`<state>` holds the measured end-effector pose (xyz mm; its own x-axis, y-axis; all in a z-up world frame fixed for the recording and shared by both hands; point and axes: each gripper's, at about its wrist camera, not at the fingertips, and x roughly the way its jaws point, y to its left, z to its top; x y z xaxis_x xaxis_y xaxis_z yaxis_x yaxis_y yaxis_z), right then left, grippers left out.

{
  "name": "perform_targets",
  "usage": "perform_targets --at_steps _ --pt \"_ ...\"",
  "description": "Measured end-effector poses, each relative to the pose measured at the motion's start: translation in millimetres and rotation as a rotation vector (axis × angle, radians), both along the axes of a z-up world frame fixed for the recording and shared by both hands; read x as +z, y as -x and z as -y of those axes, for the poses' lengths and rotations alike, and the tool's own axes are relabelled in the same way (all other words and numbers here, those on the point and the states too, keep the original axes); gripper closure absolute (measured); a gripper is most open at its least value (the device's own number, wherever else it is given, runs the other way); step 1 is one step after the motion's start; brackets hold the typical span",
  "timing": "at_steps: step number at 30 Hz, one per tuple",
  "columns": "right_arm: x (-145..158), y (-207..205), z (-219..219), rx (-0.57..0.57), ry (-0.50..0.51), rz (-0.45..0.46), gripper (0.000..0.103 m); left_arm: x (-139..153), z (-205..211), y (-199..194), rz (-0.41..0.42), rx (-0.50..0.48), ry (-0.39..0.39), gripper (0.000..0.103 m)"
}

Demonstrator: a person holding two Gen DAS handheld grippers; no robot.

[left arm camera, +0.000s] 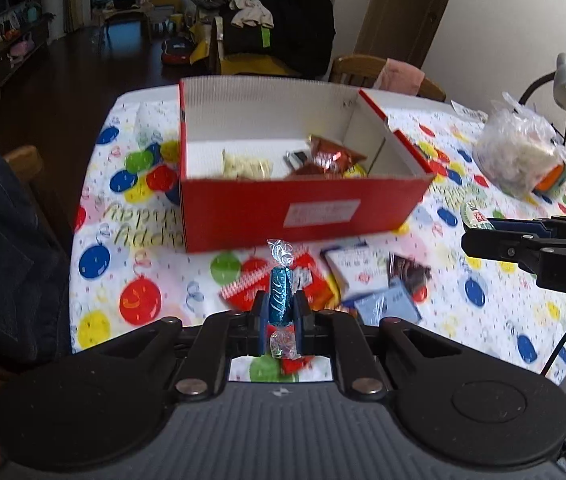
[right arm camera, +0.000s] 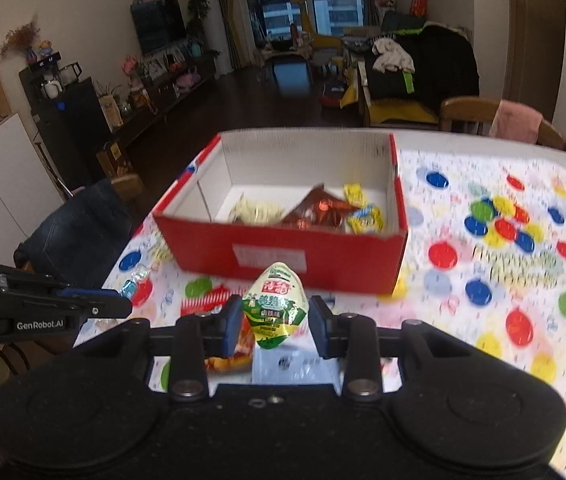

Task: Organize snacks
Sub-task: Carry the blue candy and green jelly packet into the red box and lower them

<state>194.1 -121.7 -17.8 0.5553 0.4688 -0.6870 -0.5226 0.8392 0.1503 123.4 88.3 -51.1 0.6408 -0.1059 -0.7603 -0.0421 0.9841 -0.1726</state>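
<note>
1. left gripper (left arm camera: 281,308) clamped tight on a blue candy (left arm camera: 281,296), twisted clear ends poking out above & below the pads, held upright over the table.
2. right gripper (right arm camera: 275,312) clamped on a green/white snack pouch (right arm camera: 277,306), held w/ its pointed end up.
3. red box (left arm camera: 303,210) w/ white inside sits on the balloon tablecloth (left arm camera: 503,320) just beyond both grippers; a few snacks already in it: pale pack, brown pack (left arm camera: 329,154), yellow ones.
4. more snacks loose on the cloth in front of the box: red pack (left arm camera: 249,286), white/blue packs (left arm camera: 357,272).
5. clear plastic bag (left arm camera: 517,152) near the table's right edge, well apart from the box.
</note>
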Motion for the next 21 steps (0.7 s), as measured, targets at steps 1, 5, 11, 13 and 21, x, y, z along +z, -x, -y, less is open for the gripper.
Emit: perform_targets --at_steps 1,5,11,13,21 --pt "3 -4 -1 0.0 -0.004 0.005 0.069 3 0 -3 0.007 0.001 -0.001 0.091" --pt "9 -20 -3 -0.005 -0.008 0.023 0.069 11 -1 -16 0.023 0.011 -0.01 0.091" --pt "15 -46 -5 -0.013 -0.016 0.033 0.069 19 -2 -37 0.041 0.027 -0.028 0.091" --pt "15 -56 -6 -0.014 -0.016 0.029 0.069 21 -2 -45 0.046 0.031 -0.036 0.091" --pt "7 -98 -9 -0.042 -0.022 -0.034 0.069 23 -9 -80 0.036 0.06 -0.039 0.091"
